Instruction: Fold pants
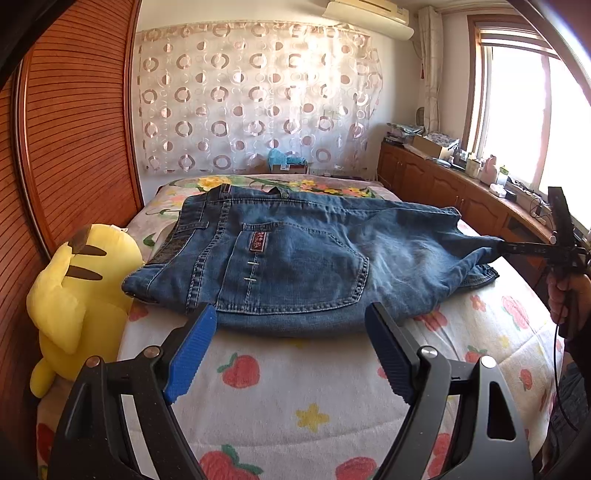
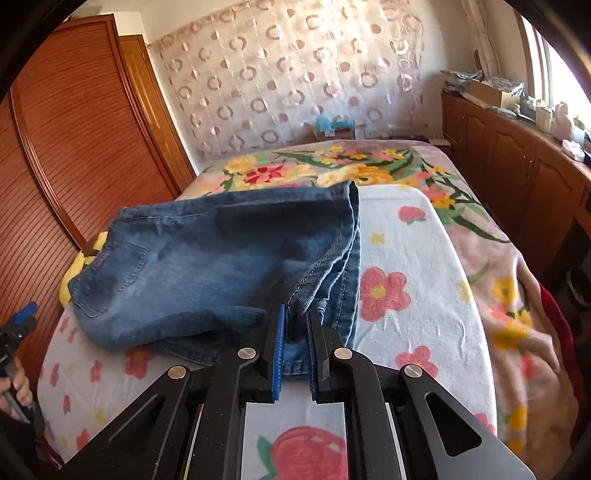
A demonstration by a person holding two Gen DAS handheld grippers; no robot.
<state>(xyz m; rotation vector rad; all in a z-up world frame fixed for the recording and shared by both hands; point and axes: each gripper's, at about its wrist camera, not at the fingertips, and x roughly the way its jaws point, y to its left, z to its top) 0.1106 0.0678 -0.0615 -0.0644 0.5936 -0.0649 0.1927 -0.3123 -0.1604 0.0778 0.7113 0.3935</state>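
step: mid-fold | blue denim pants (image 1: 295,258) lie on floral bedspread (image 1: 295,387) | my right gripper (image 2: 295,332) pinches their hem | left gripper (image 1: 291,325) gapes empty, near waistband | next: carry hem toward waistband

Jeans (image 1: 295,258) on flowered bed (image 1: 277,406)

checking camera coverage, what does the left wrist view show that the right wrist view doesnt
Only the left wrist view: the open left gripper at the near edge of the jeans, the whole yellow plush toy, the air conditioner and the jeans' waistband.

Only the right wrist view: the right gripper shut on the jeans' hem, seen up close, and the floral blanket's side of the bed.

Both: jeans, strawberry sheet, patterned curtain, wooden wardrobe.
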